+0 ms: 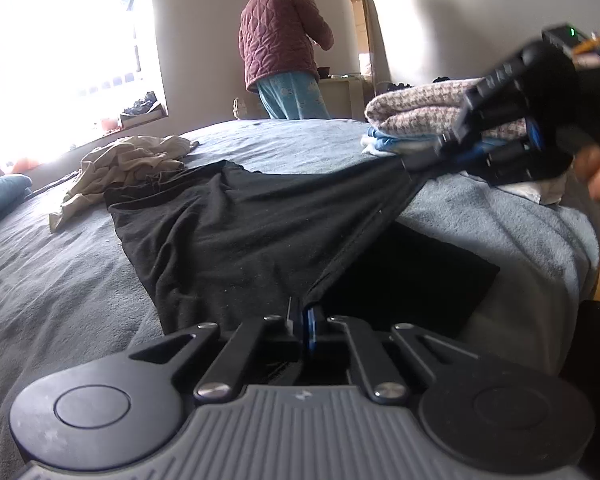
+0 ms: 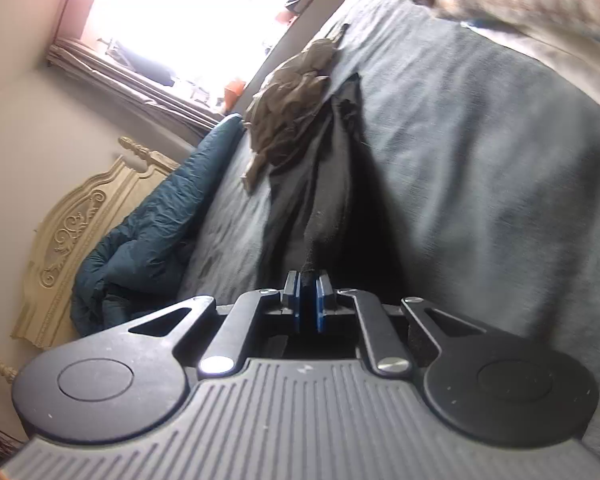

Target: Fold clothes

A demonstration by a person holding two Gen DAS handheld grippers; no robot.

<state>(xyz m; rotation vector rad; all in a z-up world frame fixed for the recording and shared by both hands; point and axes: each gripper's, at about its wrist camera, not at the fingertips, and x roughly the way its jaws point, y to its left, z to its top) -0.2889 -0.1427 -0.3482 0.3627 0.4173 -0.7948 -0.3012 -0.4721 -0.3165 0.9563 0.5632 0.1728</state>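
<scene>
Black fabric dominates both views: a dark garment (image 1: 228, 220) lies spread on a bed (image 1: 52, 288) covered in grey-blue bedding. The left gripper (image 1: 302, 326) has its fingers clenched on the near edge of the garment, which runs straight out ahead of them. The right gripper (image 1: 432, 152) appears in the left wrist view ahead and to the right of the left fingers, pinching the same garment at another point along its right edge; in its own view the right gripper (image 2: 309, 298) shows its fingers closed on a bunched fold of black cloth.

Between the two grips the hem is pulled into a taut line, lifted off the bedding, while the rest of the garment slopes away to the left of the left fingers and rests flat. Its long axis appears to run from the left fingers toward the far left.

A crumpled beige garment (image 1: 132, 164) lies beyond the black one. A stack of folded clothes (image 1: 416, 116) sits just behind the right fingers. A person in a quilted jacket (image 1: 280, 36) stands past the bed, facing away.

Judging by this, the fold would carry the held edge leftward across the flat part.
</scene>
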